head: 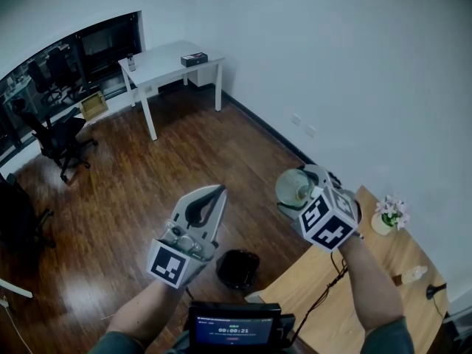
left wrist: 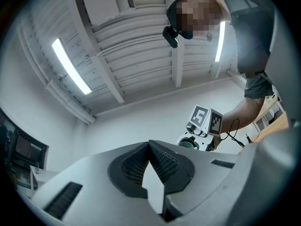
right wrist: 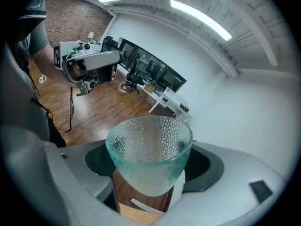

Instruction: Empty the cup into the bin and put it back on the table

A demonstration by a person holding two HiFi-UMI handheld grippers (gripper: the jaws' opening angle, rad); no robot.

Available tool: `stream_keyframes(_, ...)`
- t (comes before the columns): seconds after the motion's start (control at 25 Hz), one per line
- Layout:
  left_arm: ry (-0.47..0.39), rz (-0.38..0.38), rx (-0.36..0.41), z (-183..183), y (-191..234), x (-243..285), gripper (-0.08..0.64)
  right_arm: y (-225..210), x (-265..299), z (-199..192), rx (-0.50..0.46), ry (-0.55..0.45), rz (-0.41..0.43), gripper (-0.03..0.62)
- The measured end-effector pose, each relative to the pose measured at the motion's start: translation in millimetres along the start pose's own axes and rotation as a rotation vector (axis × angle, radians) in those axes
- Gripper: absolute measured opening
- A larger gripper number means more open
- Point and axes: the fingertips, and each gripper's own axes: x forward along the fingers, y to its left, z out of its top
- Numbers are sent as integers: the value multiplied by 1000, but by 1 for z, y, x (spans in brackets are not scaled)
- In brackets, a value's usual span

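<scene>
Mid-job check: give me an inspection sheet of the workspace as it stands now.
Surface: wooden table, lower right.
Job's things: glass cup held up, nothing visible inside; black bin on the floor.
Clutter: flower pot and small pale object on the table.
Grippers: left hand-held gripper shut, empty; right hand-held gripper shut on the cup.
Cables: black cable crossing the table edge.
Surroundings: white desk, office chairs, wood floor.

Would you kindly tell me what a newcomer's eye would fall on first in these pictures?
First comes the dimpled glass cup, gripped in the right claw and held in the air near the wooden table. Next come the black bin on the floor below, and the left claw, shut and empty.
</scene>
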Motion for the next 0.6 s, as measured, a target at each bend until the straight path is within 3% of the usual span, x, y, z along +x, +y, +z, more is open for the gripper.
stream_keyframes(0.16, -11, 5, 2, 2, -1, 3, 0, -5, -6, 4, -78, 22, -19, 397)
stream_keyframes(0.6, -9, 30, -1, 4, 0, 9, 0, -4, -11, -3, -169, 84, -23, 396)
